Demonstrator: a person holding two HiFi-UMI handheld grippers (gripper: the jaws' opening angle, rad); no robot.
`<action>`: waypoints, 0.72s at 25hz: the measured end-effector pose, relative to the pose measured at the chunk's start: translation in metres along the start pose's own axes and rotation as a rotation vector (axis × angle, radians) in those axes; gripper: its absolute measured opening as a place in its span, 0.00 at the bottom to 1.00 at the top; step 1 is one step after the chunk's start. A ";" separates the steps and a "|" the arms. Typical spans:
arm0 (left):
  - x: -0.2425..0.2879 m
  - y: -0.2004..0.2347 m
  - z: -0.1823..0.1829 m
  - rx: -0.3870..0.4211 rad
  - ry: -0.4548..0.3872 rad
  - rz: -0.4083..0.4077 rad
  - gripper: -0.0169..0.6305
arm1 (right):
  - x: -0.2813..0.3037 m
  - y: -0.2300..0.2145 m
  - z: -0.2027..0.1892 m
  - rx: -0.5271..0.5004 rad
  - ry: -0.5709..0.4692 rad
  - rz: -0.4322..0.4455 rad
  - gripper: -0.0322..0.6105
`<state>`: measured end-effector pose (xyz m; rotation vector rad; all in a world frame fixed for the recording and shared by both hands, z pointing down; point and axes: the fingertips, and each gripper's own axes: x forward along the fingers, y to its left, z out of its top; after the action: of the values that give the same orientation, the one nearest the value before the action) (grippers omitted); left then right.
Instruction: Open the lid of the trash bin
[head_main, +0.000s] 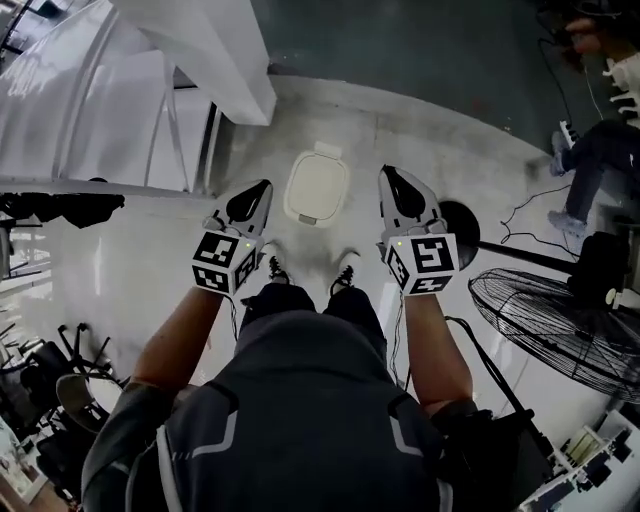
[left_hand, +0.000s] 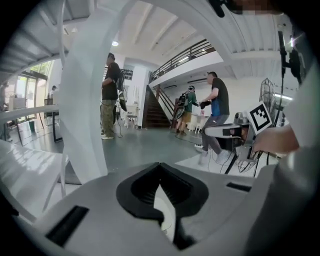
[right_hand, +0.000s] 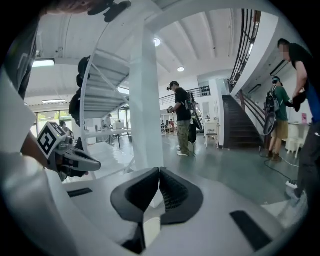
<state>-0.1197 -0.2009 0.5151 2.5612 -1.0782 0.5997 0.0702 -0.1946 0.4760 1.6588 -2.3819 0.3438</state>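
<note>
A small white trash bin (head_main: 317, 187) stands on the pale floor (head_main: 130, 270) just ahead of the person's shoes (head_main: 345, 272), near the edge where that glossy pale slab meets darker green flooring. Its lid (head_main: 316, 180) is down and flat, a rounded rectangle with a small tab at the far end (head_main: 327, 150) and a small catch or lip at the near end (head_main: 308, 219). It looks like thin, smooth plastic: probably light, a little slippery, and likely to skid or tip if pulled sideways. The near lip seems the best place to take hold, though I cannot tell which end carries the hinge. The left gripper (head_main: 262, 190) and right gripper (head_main: 388, 176) hang above the floor on either side of the bin, neither touching it. Each gripper view shows the dark jaw pads pressed tip to tip with nothing between them (left_hand: 160, 167) (right_hand: 159, 172). Around them is a bright open hall: a white staircase (head_main: 90, 90) to the left, a pedestal fan (head_main: 560, 320) lying to the right with cables nearby, and several people standing farther back.
</note>
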 end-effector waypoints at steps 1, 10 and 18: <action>0.004 0.004 -0.006 0.010 0.006 -0.009 0.04 | 0.004 0.000 -0.009 -0.003 0.022 -0.017 0.09; 0.041 0.019 -0.113 0.254 0.234 -0.012 0.04 | 0.034 0.012 -0.117 0.063 0.200 -0.063 0.10; 0.072 0.002 -0.208 0.392 0.392 -0.096 0.04 | 0.039 0.016 -0.189 0.024 0.310 -0.061 0.10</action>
<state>-0.1293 -0.1583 0.7304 2.6201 -0.7570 1.3322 0.0501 -0.1647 0.6667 1.5548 -2.1042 0.5744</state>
